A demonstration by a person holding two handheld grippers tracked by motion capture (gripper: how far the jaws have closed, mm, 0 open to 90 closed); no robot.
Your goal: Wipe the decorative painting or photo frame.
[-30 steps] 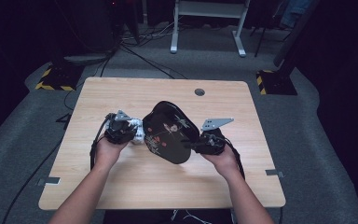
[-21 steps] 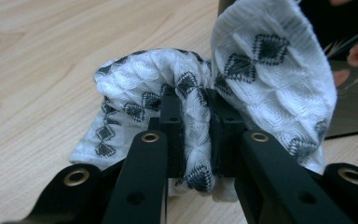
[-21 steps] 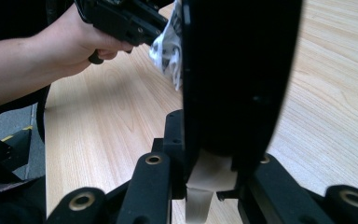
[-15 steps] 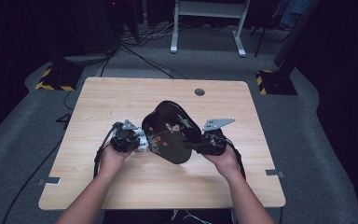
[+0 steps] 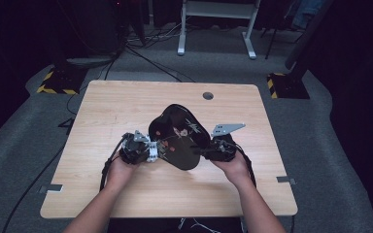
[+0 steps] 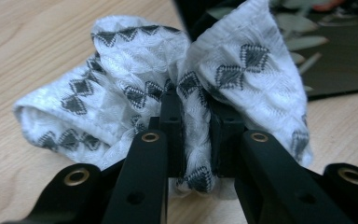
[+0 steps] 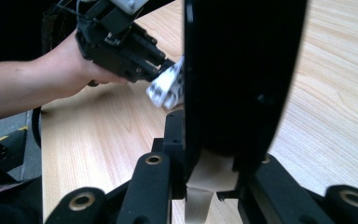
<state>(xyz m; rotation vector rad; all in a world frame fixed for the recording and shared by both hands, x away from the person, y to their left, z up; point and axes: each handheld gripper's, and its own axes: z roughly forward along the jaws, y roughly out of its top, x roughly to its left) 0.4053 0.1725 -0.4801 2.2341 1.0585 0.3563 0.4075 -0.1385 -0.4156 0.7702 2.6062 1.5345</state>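
Note:
A black plate (image 5: 179, 133) with a pale leaf and flower print stands tilted on edge above the middle of the wooden table (image 5: 121, 104). My right gripper (image 5: 205, 152) is shut on its right rim; in the right gripper view the plate (image 7: 242, 70) rises dark between the jaws of the right gripper (image 7: 209, 140). My left gripper (image 5: 146, 150) is shut on a white cloth (image 5: 152, 153) with grey diamond marks, right at the plate's left edge. In the left gripper view the cloth (image 6: 135, 60) bunches around the left gripper (image 6: 196, 126), with the plate (image 6: 335, 51) just behind.
A round cable hole (image 5: 208, 95) sits near the table's far edge. Beyond the table stand a white desk frame (image 5: 213, 29) and yellow-black striped bases (image 5: 56, 82), with cables on the grey floor. Each gripper trails a cable toward the near edge.
My left hand with the cloth has come down and toward the near edge, staying against the plate's left side. The right hand and the plate have hardly shifted.

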